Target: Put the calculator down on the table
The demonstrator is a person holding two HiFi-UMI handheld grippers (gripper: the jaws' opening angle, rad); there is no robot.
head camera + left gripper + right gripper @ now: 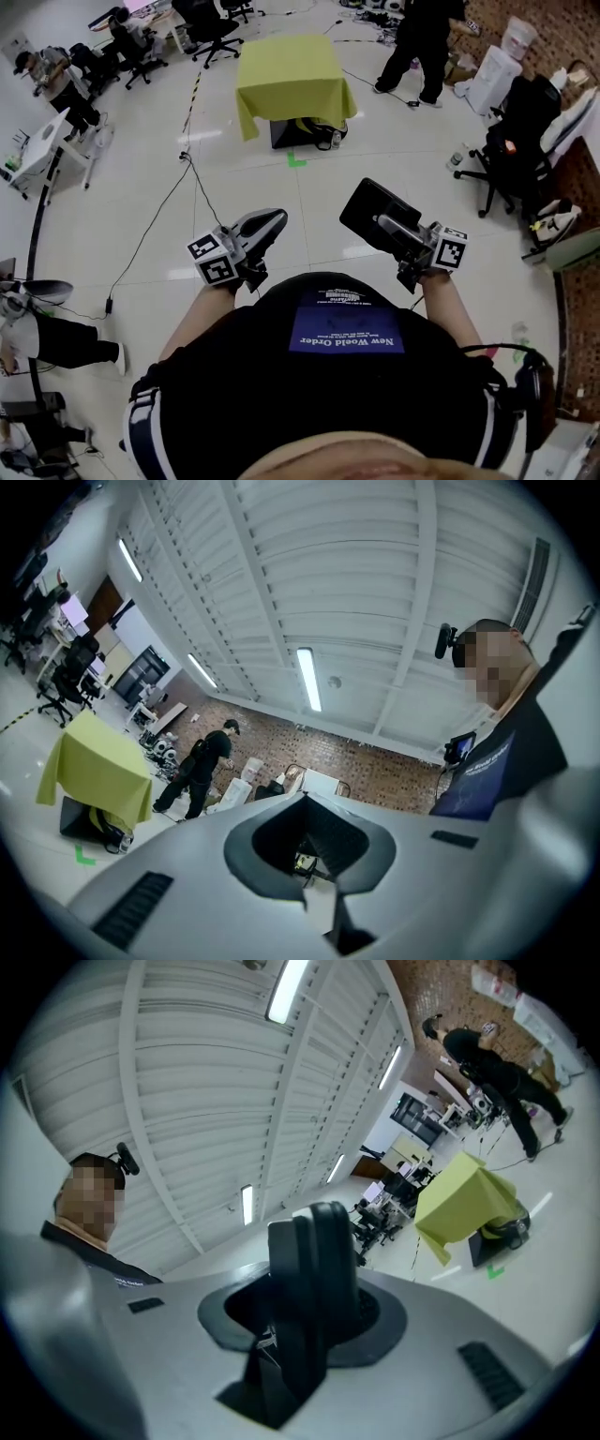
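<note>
We carry a flat, dark, rectangular calculator (373, 212) in the right gripper (392, 227).
Its jaws clamp the smooth slab; the left gripper (266, 225) is closed, empty; the cloth-draped table (291, 80) stands well apart.

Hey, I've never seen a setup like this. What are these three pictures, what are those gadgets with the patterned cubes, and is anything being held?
A person holds a two-jaw gripper in each hand. One picture looks down from a camera on their head; the other two come from cameras riding on the grippers. The right gripper is clamped on a dark, flat calculator. The left gripper is shut and empty. The table with the yellow cloth stands ahead; nothing shows on it.
</note>
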